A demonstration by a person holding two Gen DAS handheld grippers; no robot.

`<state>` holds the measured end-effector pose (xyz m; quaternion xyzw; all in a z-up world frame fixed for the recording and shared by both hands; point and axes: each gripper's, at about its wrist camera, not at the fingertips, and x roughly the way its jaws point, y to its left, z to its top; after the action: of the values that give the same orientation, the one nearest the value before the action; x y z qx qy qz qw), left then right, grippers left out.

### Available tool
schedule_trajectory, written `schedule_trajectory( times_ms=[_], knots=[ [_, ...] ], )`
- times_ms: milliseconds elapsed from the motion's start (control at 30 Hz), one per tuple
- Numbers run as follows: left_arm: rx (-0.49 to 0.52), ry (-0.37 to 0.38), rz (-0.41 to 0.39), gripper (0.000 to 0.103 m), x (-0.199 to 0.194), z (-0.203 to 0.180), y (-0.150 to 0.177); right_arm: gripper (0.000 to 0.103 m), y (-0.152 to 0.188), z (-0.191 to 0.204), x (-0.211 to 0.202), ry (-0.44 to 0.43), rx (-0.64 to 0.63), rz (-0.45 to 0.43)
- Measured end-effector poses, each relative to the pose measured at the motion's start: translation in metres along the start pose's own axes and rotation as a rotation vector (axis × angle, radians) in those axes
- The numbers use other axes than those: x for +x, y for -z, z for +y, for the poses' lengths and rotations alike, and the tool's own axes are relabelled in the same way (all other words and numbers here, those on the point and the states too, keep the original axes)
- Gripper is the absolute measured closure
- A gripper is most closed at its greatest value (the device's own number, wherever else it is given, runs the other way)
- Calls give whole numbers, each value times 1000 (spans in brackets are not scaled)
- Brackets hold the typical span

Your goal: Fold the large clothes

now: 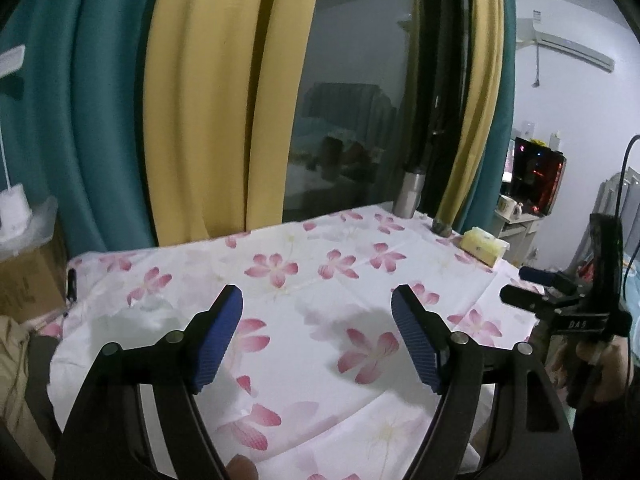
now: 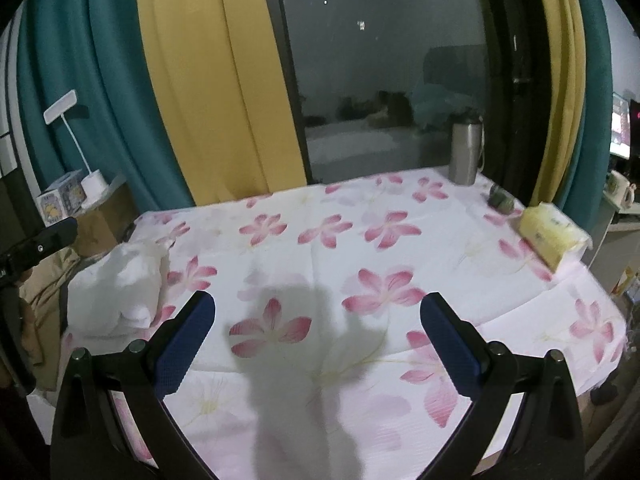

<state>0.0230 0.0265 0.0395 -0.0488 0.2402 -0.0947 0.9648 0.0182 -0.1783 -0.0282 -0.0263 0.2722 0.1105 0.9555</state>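
Cloth first: white bundle [image 2: 120, 292] at nine o'clock on the floral table cover [image 2: 320, 240], looks light, soft, floppy; I'd pinch an edge or corner, though none reads clearly. Its full size is hidden in the crumple. Left gripper [image 1: 316, 336] and right gripper [image 2: 316, 340] both spread wide, holding nothing.

white garment [image 2: 120, 288] | crumpled heap, apparently unfolded | left edge of floral-covered table [image 2: 400, 264]
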Motion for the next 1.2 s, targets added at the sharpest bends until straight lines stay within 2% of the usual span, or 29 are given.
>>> schedule_trajectory(
  times_ms=[167, 567, 700, 900, 1100, 1200],
  knots=[
    [18, -8, -48, 23, -11, -5, -8, 2, -12, 1, -18, 17, -16, -49],
    [45, -100, -202, 23, -53, -6, -29, 2, -39, 13, -58, 31, -86, -159],
    [33, -135, -265, 23, -75, -3, -32, 2, -51, 17, -79, 41, -106, -223],
    [-14, -190, -324, 23, -106, 12, -42, 2, -61, 26, -110, 4, -99, -339],
    [-76, -238, -343, 23, -125, 27, -47, 2, -66, 37, -123, -7, -117, -394],
    [-127, -214, -315, 23, -125, 39, -45, 2, -66, 43, -128, -18, -127, -424]
  ],
)
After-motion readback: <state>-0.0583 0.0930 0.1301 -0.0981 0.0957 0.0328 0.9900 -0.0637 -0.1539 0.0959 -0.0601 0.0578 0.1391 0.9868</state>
